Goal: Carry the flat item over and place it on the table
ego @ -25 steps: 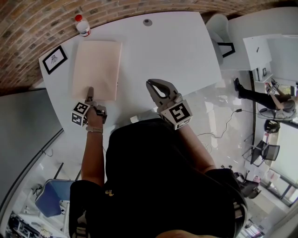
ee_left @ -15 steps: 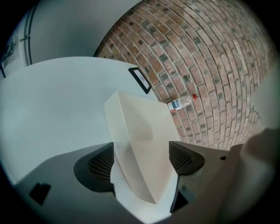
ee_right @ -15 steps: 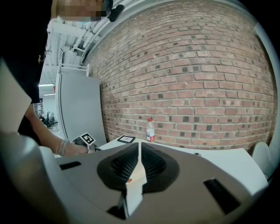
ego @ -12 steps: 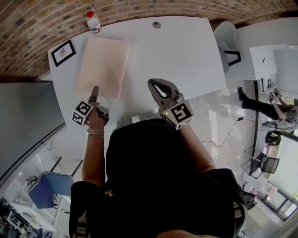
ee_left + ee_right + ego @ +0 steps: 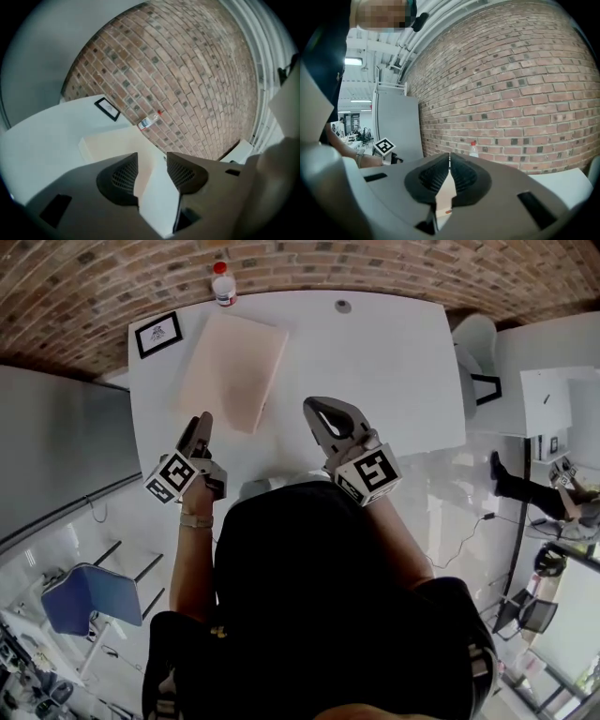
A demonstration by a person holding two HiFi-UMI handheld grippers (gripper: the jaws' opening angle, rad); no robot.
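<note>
Left gripper (image 5: 202, 420) hangs just off the near end of the flat item (image 5: 230, 367). Its jaws have just been closing and stand about half apart, with nothing pinched; through the gap its own view shows only white bench (image 5: 375, 362) and the item's near corner beyond. The flat item, a pale beige slab, lies fully down on the far left part of the bench and slightly askew to its edges. By that, the placing looks done, which would explain why neither gripper has hold of it. The right gripper (image 5: 314, 409) hovers above the near middle of the bench, well apart from the item on its right side, jaws pressed tip to tip and gripping nothing that can be made out. A pale sliver shows low in the slit, and I cannot tell what it is. Only the head view gives the layout: a framed card (image 5: 157, 334) near the item's left edge, a red-capped bottle (image 5: 223, 285) past its far end against the brick wall (image 5: 375, 268), and bare bench to the right. The left gripper view adds the slab's thin side edge. The right gripper view misses the item altogether, showing instead the bottle before the bricks and the other gripper's marker cube (image 5: 385, 146) at its left.
</note>
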